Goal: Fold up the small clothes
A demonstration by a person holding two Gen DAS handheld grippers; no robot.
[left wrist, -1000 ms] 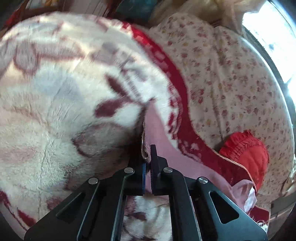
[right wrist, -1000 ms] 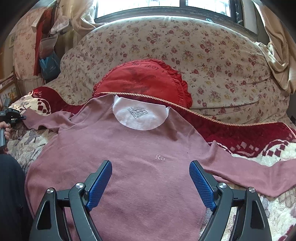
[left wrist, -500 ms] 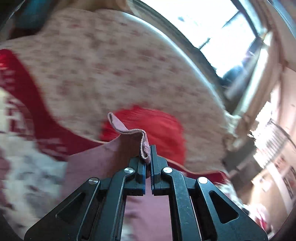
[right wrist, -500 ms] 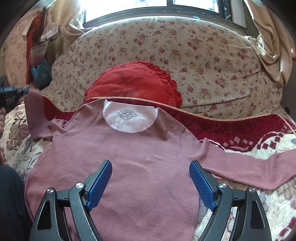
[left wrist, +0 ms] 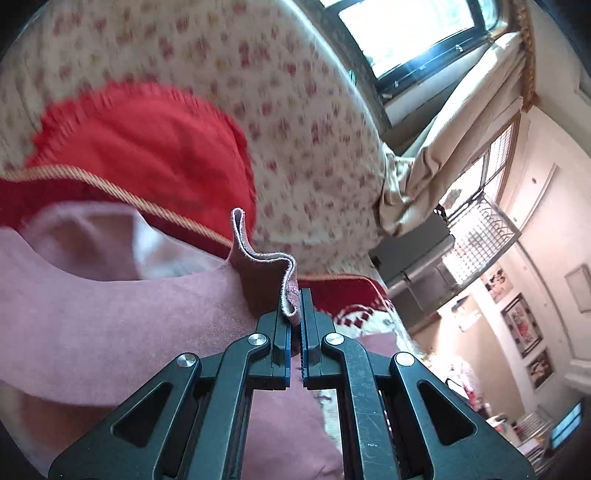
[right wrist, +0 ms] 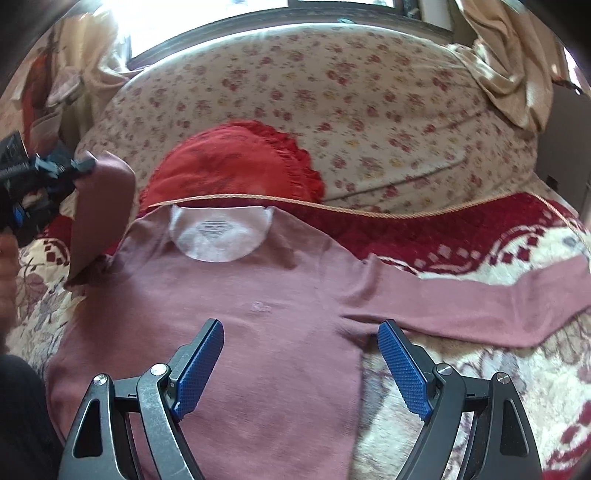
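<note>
left gripper (left wrist: pixel 294 306): jaws pressed together, pinching cuff of dusty-pink long-sleeved knit shirt (right wrist: pixel 258 332), sleeve lifted | right gripper (right wrist: pixel 301 363): jaws spread wide, empty, over shirt's lower front | shirt flat on cream-and-maroon patterned fleece blanket (right wrist: pixel 480 387), collar by blanket's far edge, against red ruffled cushion (right wrist: pixel 236 162) | right view only: other sleeve stretched toward blanket's right edge | left view only: window (left wrist: pixel 406 33), wall pictures

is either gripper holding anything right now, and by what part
The left gripper is shut on the pink shirt, pinching the cuff end of one sleeve. The right gripper holds nothing; its jaws stand open over the shirt.
</note>
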